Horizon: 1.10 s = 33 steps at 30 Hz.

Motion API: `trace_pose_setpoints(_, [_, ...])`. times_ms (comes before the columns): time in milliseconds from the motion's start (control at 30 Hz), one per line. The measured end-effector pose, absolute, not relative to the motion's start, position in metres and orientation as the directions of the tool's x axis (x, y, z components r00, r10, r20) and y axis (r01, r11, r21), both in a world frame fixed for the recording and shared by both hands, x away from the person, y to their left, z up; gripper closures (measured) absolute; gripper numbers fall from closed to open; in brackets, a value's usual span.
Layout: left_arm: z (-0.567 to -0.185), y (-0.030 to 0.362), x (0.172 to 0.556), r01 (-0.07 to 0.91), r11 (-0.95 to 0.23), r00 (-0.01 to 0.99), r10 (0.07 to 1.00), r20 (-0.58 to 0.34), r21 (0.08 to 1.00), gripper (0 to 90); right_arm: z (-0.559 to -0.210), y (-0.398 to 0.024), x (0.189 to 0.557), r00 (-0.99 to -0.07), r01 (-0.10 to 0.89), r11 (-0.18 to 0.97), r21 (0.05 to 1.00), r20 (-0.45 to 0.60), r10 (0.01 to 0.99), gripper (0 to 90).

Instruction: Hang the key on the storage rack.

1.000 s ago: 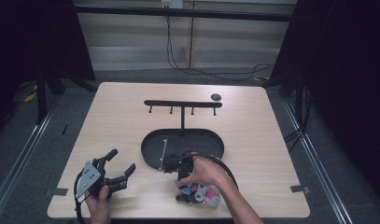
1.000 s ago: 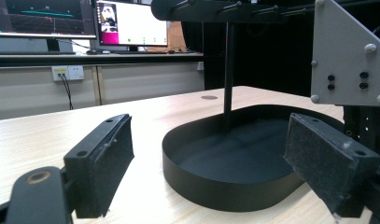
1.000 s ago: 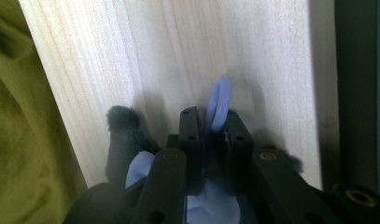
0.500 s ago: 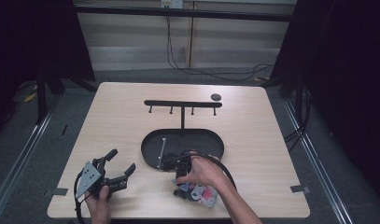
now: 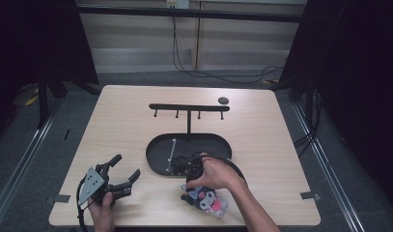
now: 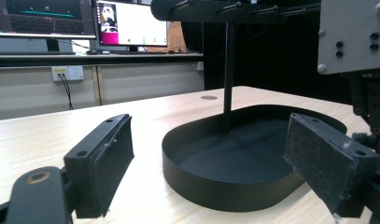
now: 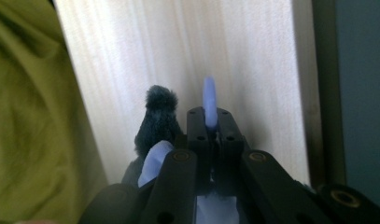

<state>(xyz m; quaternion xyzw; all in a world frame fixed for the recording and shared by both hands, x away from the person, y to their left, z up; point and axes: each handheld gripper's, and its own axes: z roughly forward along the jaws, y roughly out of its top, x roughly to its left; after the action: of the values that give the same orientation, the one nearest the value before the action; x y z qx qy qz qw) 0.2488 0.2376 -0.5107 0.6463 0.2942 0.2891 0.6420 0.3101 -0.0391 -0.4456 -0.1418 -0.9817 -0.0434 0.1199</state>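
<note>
We're pinching the plush toy (image 5: 205,198) by its pale blue loop (image 7: 209,103) with the right tool (image 7: 209,122); jaws have just been closing and are now pressed together on that loop. The toy is lying on the bench (image 5: 261,145) at the near edge, just in front of the black oval tray (image 5: 158,149) with the hook stand (image 5: 188,107) rising from it. Left tool (image 5: 125,170) is sitting spread, nothing between its pads (image 6: 109,163), parked on the bench left of the tray. We're judging the toy as light and soft, floppy under its own weight, so it'll likely be dangling and swinging once lifted. The loop is looking thin and slick, so we're gripping it low near the body; squeezing the fuzzy body itself would just be deforming it.
</note>
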Motion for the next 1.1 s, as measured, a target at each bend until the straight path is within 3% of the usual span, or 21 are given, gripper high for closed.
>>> trace_pose_setpoints(433, [-0.511,0.238,0.249,0.009,-0.003,0.66,0.752,-0.004,1.0,15.3,-0.419,-0.053,0.308,-0.944,0.249,0.963,0.101,0.249,0.218,87.3])
trace_pose_setpoints(1100, [-0.511,0.238,0.249,0.01,-0.003,0.659,0.752,-0.004,1.0,15.3,-0.374,-0.067,0.318,-0.943,0.277,0.955,0.105,0.222,0.249,87.4])
